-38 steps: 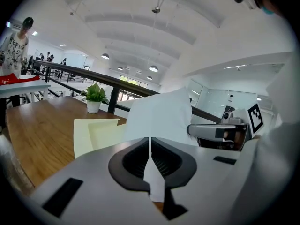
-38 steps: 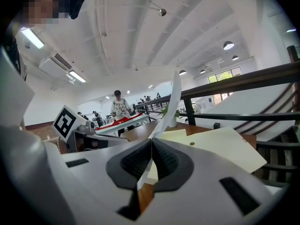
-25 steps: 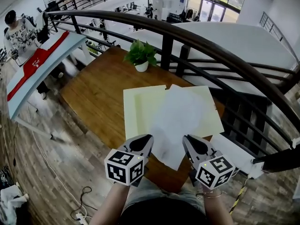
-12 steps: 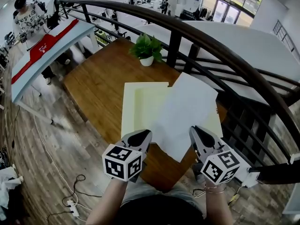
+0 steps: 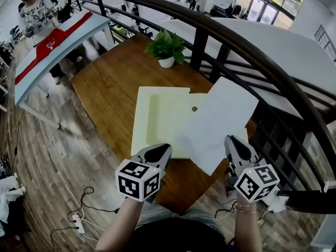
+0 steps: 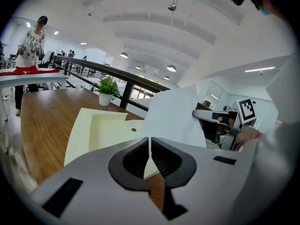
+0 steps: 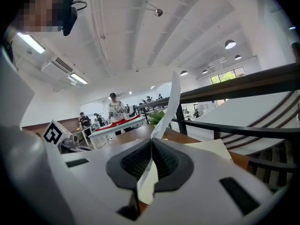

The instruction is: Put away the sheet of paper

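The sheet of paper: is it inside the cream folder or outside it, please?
Outside. The right gripper is shut on the sheet of paper, holding it spread over the cream folder, not tucked in.

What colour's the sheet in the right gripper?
The sheet is white, clearest in the head view.

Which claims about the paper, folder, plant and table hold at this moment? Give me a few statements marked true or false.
1. The right gripper is clamped on the white sheet of paper. True.
2. The sheet lies flat inside the pale yellow folder. False: it is held up at a tilt over the folder's right part, with one corner in the right gripper.
3. A potted plant stands near the far edge of the table. True.
4. The table has a glass top. False: it is brown wood.
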`<act>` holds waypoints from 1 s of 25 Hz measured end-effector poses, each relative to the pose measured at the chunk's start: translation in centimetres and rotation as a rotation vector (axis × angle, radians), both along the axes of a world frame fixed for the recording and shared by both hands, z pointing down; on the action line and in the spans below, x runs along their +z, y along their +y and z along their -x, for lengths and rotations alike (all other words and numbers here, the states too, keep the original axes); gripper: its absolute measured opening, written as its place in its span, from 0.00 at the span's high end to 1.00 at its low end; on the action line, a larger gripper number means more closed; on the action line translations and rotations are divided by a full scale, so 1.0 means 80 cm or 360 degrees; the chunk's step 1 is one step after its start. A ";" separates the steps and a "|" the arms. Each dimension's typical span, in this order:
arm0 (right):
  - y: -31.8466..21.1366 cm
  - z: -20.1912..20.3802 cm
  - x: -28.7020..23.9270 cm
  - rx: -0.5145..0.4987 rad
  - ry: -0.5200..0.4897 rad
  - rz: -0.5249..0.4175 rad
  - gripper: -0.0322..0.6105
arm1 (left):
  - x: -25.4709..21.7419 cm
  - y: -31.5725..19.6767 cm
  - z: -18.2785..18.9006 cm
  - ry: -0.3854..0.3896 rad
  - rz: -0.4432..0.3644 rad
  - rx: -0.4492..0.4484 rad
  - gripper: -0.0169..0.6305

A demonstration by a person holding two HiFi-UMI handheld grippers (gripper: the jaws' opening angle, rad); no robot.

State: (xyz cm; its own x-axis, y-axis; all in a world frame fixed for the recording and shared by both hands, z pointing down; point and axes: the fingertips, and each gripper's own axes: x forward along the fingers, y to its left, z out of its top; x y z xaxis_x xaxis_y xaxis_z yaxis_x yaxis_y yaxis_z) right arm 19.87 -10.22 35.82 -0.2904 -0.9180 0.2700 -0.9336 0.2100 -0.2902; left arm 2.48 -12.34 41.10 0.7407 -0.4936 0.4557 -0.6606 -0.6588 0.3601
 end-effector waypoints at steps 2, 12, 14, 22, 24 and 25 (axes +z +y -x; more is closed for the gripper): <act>-0.003 -0.009 0.004 0.0005 0.0008 0.0018 0.90 | 0.003 -0.004 -0.003 -0.0001 0.0010 -0.0009 0.93; -0.020 -0.041 0.030 -0.0034 0.0019 0.0105 0.90 | 0.023 -0.012 -0.029 0.0009 0.0077 0.0014 0.93; -0.022 -0.043 0.034 -0.0075 0.0015 0.0123 0.90 | 0.023 -0.011 -0.035 0.0026 0.0085 0.0031 0.93; -0.039 -0.061 0.053 -0.0263 0.0024 0.0219 0.90 | 0.033 -0.012 -0.045 0.0003 0.0120 0.0014 0.93; -0.043 -0.066 0.059 -0.0286 0.0004 0.0264 0.90 | 0.036 -0.013 -0.045 -0.0008 0.0131 0.0006 0.93; -0.044 -0.068 0.062 -0.0292 -0.0022 0.0283 0.90 | 0.037 -0.012 -0.044 -0.0012 0.0137 0.0003 0.93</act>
